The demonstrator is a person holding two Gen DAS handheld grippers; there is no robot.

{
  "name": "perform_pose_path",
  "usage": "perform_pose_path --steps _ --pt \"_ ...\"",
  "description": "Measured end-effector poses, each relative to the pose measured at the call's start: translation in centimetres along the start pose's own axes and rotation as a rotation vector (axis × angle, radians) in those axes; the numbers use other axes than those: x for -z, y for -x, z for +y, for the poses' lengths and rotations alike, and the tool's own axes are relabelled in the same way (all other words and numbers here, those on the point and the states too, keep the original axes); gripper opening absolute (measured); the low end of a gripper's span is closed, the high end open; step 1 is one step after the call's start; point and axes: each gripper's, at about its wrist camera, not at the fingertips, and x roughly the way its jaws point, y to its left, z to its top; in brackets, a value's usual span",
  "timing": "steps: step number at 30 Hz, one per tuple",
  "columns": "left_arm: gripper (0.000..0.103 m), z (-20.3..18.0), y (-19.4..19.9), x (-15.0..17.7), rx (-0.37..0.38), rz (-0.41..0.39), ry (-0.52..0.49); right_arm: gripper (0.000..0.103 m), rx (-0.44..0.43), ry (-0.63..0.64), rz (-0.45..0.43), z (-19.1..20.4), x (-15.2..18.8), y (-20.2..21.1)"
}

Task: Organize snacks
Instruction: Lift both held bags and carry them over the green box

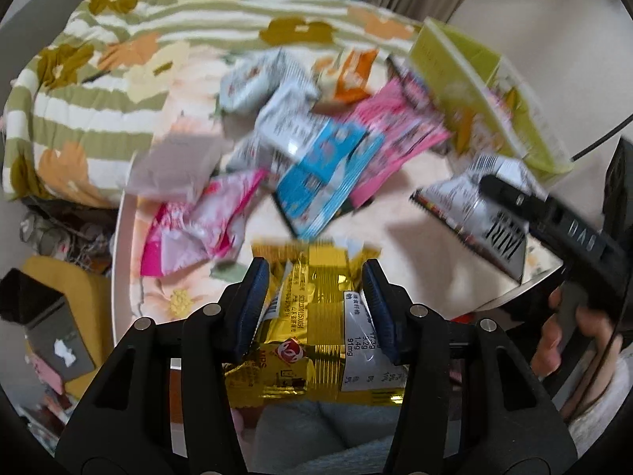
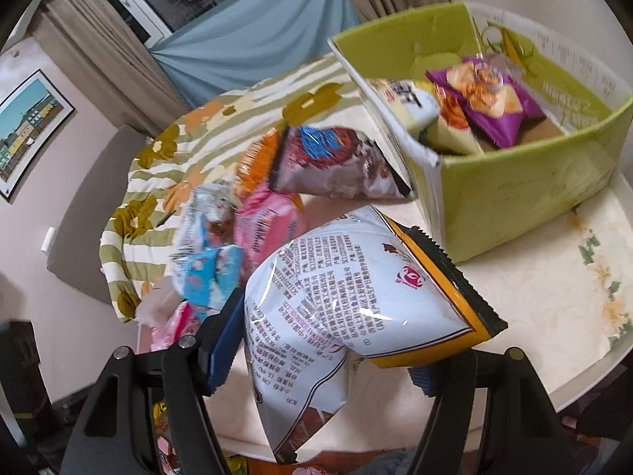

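Observation:
My left gripper (image 1: 315,277) is shut on a gold snack packet (image 1: 312,316) and holds it above the near edge of the table. In the right wrist view my right gripper (image 2: 324,356) is shut on a white snack bag (image 2: 336,285) with an orange and black sealed edge, lifted off the table. The same white bag (image 1: 474,198) shows at the right of the left wrist view. A green cardboard box (image 2: 514,190) stands at the far right. Inside it lie a purple packet (image 2: 490,107) and a pale packet (image 2: 411,99).
A loose pile of packets (image 1: 316,150), pink, blue, silver and orange, lies mid-table on the round floral table top (image 2: 554,277). A brown packet (image 2: 336,166) lies beside the box. A striped floral quilt (image 1: 99,79) lies behind the table. A person's hand (image 1: 561,340) grips the right gripper's handle.

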Motion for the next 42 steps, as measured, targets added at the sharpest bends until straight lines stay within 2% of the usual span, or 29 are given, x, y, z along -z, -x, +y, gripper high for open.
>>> perform_pose_path --steps 1,2,3,9,11,13,14,16,17,18,19,21,26,29,33,34,35,37,38,42 --pt "0.042 -0.2 0.5 -0.2 0.008 -0.013 -0.004 0.067 0.0 0.007 -0.01 0.2 0.0 0.7" --pt "0.026 -0.4 1.2 -0.6 0.019 -0.032 -0.011 0.067 -0.003 0.01 -0.023 0.5 -0.1 1.4" --pt "0.023 -0.6 1.4 -1.0 0.026 -0.04 -0.019 0.067 -0.009 0.013 -0.034 0.6 -0.1 2.1" --pt "0.024 -0.3 0.8 -2.1 0.069 -0.041 -0.026 0.067 -0.02 0.018 -0.08 1.0 -0.6 4.1" --pt "0.025 -0.1 -0.6 -1.8 0.043 0.002 -0.038 0.067 -0.033 0.021 -0.09 1.0 -0.5 4.4" --pt "0.025 0.3 -1.8 -1.1 -0.028 0.055 -0.065 0.067 -0.043 0.027 -0.09 0.9 -0.3 4.4" --pt "0.026 0.6 -2.3 -0.8 -0.034 0.085 -0.056 0.067 -0.047 0.026 -0.09 0.8 -0.1 4.5" --pt "0.028 0.6 -2.5 -0.3 0.003 0.1 -0.041 0.067 -0.062 0.018 -0.09 0.6 0.1 4.7" --pt "0.04 0.4 -2.7 -0.2 0.001 0.103 -0.044 0.067 -0.069 0.012 -0.095 0.6 0.1 4.8" --pt "0.06 0.2 -3.0 -0.1 -0.012 0.111 -0.052 0.067 -0.075 0.007 -0.102 0.6 0.0 5.0" --pt "0.099 -0.1 -3.4 -0.2 -0.015 0.118 -0.057 0.067 -0.081 0.004 -0.105 0.8 -0.2 5.1" --pt "0.102 -0.3 -3.9 -0.1 0.008 0.111 -0.06 0.067 -0.089 0.002 -0.114 0.9 -0.6 5.1" --pt "0.102 0.1 -6.6 0.0 -0.035 0.172 -0.023 0.067 -0.062 0.033 -0.106 1.1 -0.9 5.0" --pt "0.102 1.0 -8.0 0.2 -0.019 0.195 0.043 0.067 -0.048 0.036 -0.074 0.7 -0.7 4.3" --pt "0.101 1.4 -10.1 0.3 -0.074 0.238 0.052 0.067 -0.029 0.038 -0.034 -0.1 -0.5 3.1" --pt "0.095 1.5 -10.7 0.4 -0.077 0.251 0.057 0.067 -0.028 0.037 -0.027 -0.3 -0.5 2.9" --pt "0.082 1.6 -11.1 0.5 -0.076 0.264 0.063 0.067 -0.027 0.036 -0.018 -0.6 -0.5 2.6" --pt "0.065 1.7 -11.8 0.7 -0.078 0.288 0.074 0.067 -0.025 0.036 -0.006 -0.9 -0.4 2.2" --pt "0.062 1.7 -12.2 0.8 -0.082 0.304 0.078 0.067 -0.024 0.037 0.0 -1.0 -0.4 2.0" --pt "0.05 1.4 -12.1 0.8 -0.094 0.286 0.065 0.067 -0.027 0.043 0.022 -1.1 -0.4 1.2"
